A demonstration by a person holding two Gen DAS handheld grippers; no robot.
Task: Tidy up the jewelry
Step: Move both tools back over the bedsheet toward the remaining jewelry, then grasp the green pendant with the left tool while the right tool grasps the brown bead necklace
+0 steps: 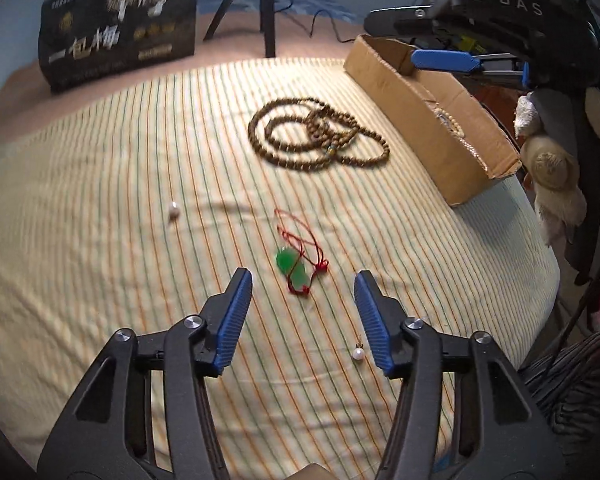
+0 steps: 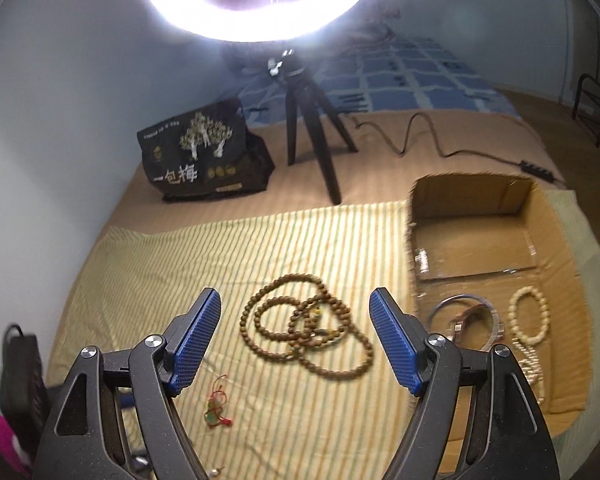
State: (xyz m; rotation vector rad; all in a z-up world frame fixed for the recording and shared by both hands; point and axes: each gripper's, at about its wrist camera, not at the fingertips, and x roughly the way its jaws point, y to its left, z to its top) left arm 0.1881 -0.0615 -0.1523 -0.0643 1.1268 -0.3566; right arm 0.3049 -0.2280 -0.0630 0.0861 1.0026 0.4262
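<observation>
A long brown bead necklace [image 1: 320, 136] lies coiled on the striped cloth [image 1: 100, 208]; it also shows in the right wrist view [image 2: 306, 330]. A green pendant on red cord [image 1: 296, 264] lies just ahead of my open, empty left gripper [image 1: 303, 280]; it also shows in the right wrist view [image 2: 216, 410]. One pearl [image 1: 173, 211] lies at left, another pearl [image 1: 357, 353] by the right finger. My right gripper [image 2: 296, 304] is open and empty above the brown beads. The cardboard box [image 2: 476, 200] holds a metal bangle [image 2: 466, 320] and a white bead bracelet [image 2: 530, 316].
A black printed bag [image 2: 204, 152] and a ring light on a tripod [image 2: 312, 132] stand at the back, with a cable [image 2: 420, 132] trailing right. The box [image 1: 432, 120] lies along the cloth's right edge, the right gripper [image 1: 446, 60] above it.
</observation>
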